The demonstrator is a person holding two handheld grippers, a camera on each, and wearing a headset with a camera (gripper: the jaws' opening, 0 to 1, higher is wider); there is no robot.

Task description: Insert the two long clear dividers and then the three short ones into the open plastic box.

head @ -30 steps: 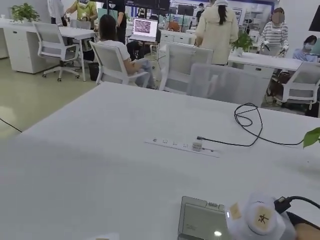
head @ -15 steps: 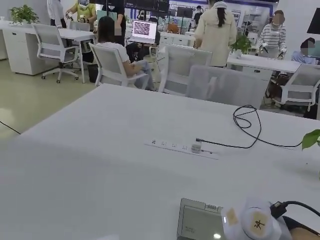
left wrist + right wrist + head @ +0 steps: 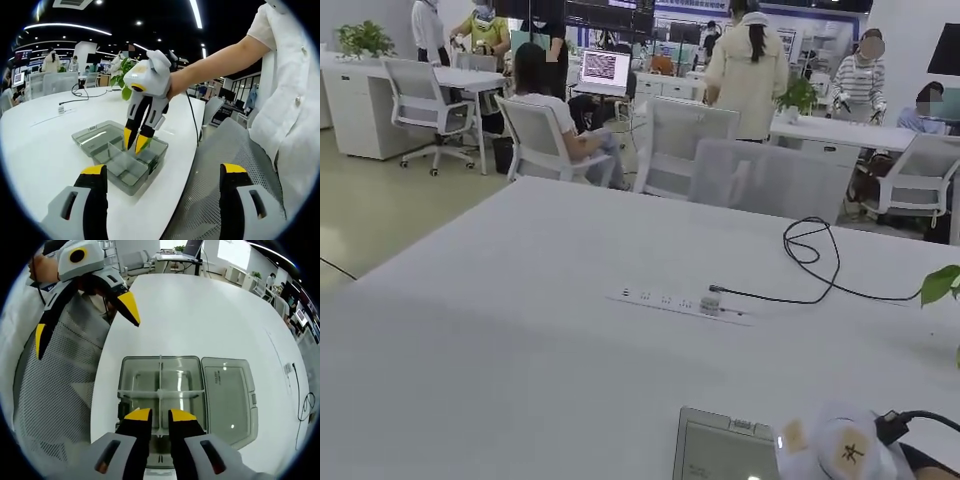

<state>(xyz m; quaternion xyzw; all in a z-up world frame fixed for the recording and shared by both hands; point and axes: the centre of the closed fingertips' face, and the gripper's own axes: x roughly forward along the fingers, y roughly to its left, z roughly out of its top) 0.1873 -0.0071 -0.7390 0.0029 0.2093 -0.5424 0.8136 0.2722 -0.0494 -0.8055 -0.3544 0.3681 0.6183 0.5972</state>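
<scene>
**Plastic on plastic: push the divider straight down**

Your box (image 3: 122,390) sits at the near edge of the table (image 3: 200,315), right in front of you, with its lid (image 3: 227,395) folded flat on the far side. A long divider (image 3: 160,375) already runs down the middle of the box, and a cross divider (image 3: 180,391) meets it at right angles. How many more pieces are seated is hard to tell, because the plastic is clear.

Your right tool (image 3: 159,415) hangs over the near half of the box, tips down. Its jaws are drawn almost together astride the long divider, and it looks clenched on that strip. Your left tool (image 3: 163,172) is released, jaws wide apart and holding nothing, well off to the left of the box.

To do this step well:

- Keep the right tool upright, so that the strip goes down along its slots and does not rack sideways.
- Press gently. A thin clear strip will likely bow or pop out under a hard squeeze.
- Bring the free left tool to the box's left wall to steady it, since a light box near the table edge could skid.
- Judge the seating by the top edges lying level with the cross divider.
</scene>
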